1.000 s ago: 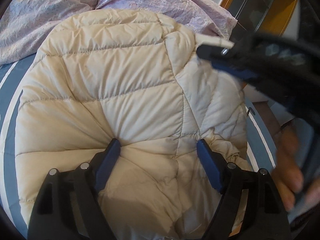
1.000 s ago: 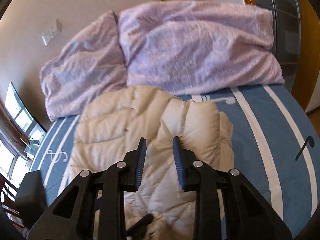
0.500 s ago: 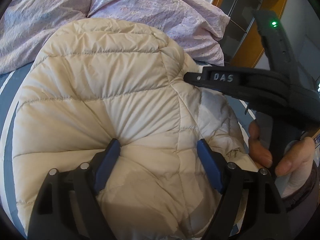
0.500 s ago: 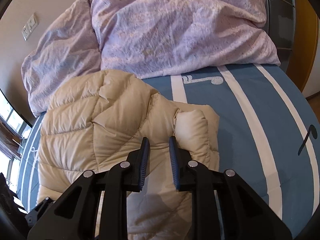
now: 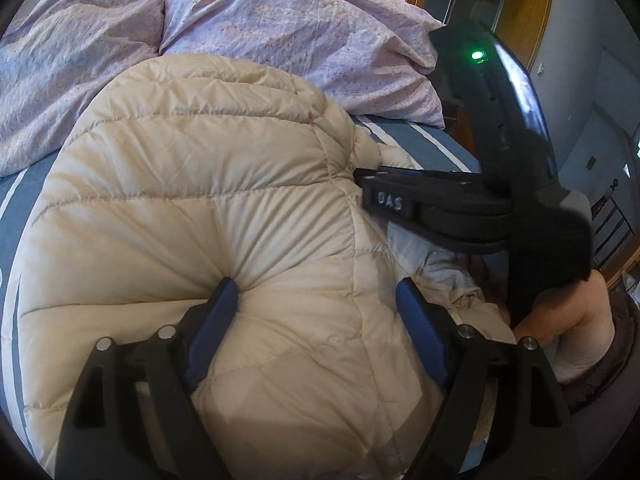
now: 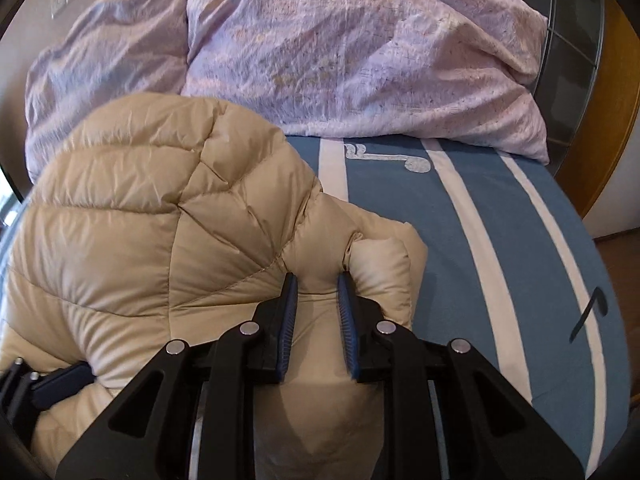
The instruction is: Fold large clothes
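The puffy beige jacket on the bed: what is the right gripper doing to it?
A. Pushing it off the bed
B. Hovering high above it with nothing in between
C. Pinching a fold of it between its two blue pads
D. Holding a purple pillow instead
C. In the right wrist view the right gripper has a bunched fold of the puffy beige jacket squeezed between its narrow-set blue pads.

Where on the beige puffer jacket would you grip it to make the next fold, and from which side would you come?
Probably the loose outer edge of the puffer jacket, coming in from the blue striped sheet. There it bunches into a ridge thin enough to pinch, as the right gripper does; the puffy middle fills the left gripper.
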Demonstrator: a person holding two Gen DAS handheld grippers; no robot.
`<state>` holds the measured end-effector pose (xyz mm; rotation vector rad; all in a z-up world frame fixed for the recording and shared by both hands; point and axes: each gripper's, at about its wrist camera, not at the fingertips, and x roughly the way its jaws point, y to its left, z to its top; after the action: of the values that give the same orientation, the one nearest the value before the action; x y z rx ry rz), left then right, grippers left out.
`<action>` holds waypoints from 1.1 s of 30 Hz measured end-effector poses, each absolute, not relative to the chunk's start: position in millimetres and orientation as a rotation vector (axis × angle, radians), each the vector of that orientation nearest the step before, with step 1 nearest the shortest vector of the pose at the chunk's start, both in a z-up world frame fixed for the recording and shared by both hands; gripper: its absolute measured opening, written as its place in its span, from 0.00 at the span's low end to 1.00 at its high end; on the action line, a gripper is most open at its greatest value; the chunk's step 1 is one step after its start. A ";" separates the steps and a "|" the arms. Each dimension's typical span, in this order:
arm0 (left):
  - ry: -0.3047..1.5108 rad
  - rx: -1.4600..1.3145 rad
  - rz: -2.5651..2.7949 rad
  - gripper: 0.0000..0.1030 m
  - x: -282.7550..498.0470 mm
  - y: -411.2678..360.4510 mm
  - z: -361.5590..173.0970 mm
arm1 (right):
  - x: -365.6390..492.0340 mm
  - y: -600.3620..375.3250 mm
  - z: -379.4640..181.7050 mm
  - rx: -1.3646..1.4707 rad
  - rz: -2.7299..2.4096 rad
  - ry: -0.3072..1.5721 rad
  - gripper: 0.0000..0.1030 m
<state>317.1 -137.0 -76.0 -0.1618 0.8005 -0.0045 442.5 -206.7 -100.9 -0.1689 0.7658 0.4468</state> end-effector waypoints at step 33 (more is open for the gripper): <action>0.793 -0.136 -0.004 0.81 325.7 -145.2 -82.1 | 449.0 -204.5 -116.2 -0.175 0.382 0.709 0.21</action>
<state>325.7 -145.2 -82.1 -0.1364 0.7928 -0.0038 449.0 -204.5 -116.2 -0.1746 0.7088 0.3819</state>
